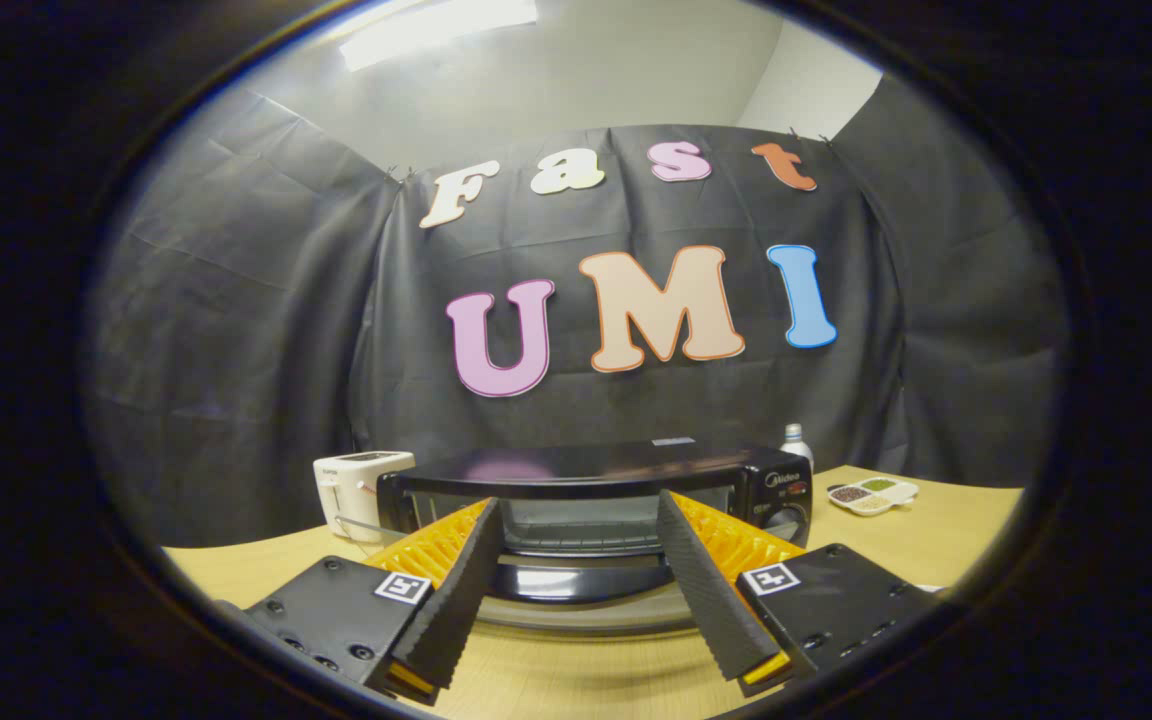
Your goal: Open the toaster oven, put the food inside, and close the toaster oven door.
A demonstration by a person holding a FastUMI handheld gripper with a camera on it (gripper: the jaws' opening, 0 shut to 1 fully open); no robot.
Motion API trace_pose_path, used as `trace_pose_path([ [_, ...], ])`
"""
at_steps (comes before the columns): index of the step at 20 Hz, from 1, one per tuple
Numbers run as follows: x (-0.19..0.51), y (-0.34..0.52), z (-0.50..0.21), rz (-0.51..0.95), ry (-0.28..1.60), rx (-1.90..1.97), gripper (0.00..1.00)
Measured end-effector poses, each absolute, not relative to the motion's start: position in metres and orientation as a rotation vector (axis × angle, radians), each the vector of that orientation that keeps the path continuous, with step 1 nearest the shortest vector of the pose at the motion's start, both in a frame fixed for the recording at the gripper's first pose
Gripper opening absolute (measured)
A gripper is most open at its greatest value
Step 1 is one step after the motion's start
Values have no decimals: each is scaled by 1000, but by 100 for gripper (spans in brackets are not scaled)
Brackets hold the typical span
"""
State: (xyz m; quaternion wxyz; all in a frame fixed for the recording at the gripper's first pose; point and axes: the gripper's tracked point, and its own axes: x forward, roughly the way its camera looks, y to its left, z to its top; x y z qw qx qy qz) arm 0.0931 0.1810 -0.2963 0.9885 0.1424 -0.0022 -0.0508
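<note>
One toaster oven (596, 500), door down, beyond the spread hand-held gripper (576, 520).

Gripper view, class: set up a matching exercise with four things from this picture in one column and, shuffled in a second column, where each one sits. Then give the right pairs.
Things
1. black toaster oven with glass door
2. small white pop-up toaster
3. white divided dish of seeds or beans
4. gripper

Places
A. on the wooden table, to the right of the oven's control knobs
B. nearest the camera, fingers spread open before the oven door
C. just ahead of the fingers, door lowered open
D. beside the oven's left end

Pairs: 1-C, 2-D, 3-A, 4-B
</note>
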Motion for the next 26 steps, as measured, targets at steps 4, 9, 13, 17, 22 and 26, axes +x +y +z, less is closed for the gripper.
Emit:
trace_pose_path([
  [4,72,186,-307,-90,40,289,97],
  [9,47,192,-321,-59,90,297,97],
  [13,35,196,-335,-49,151,308,97],
  [17,24,200,-349,-30,221,313,97],
  [22,12,206,-372,5,319,370,97],
  [26,2,214,-406,31,435,434,97],
])
